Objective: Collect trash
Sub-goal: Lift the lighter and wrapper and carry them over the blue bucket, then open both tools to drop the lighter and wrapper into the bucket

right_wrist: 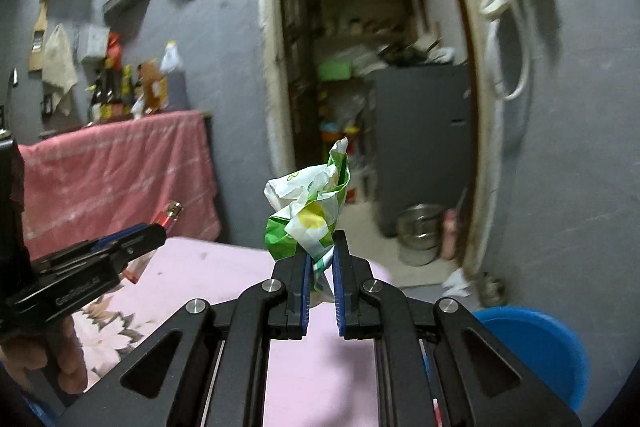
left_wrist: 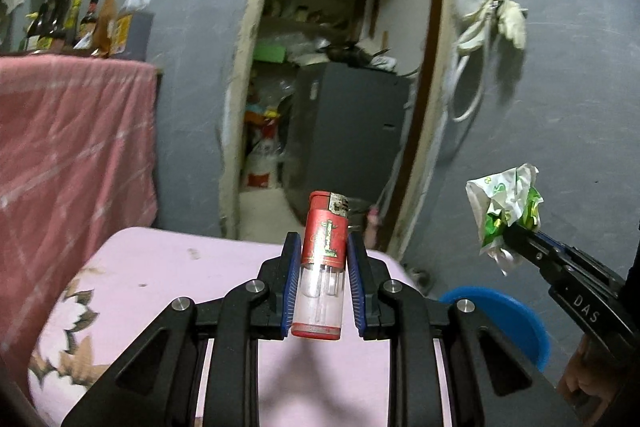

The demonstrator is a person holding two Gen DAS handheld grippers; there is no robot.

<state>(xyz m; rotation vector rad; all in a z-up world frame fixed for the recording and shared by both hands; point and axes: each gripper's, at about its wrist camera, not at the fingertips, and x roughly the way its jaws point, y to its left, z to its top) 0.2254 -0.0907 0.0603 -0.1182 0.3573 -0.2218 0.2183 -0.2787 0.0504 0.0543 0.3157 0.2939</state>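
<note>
My left gripper is shut on a red lighter with a clear lower body, held upright above the pink table. My right gripper is shut on a crumpled green and white wrapper, also held in the air above the table. In the left wrist view the right gripper with the wrapper is at the right. In the right wrist view the left gripper with the lighter tip is at the left. A blue bin stands low at the right, also seen in the left wrist view.
The pink table top has a flower pattern. A counter under a pink cloth with bottles stands at the left. An open doorway leads to a cluttered storeroom with a grey cabinet and a steel pot.
</note>
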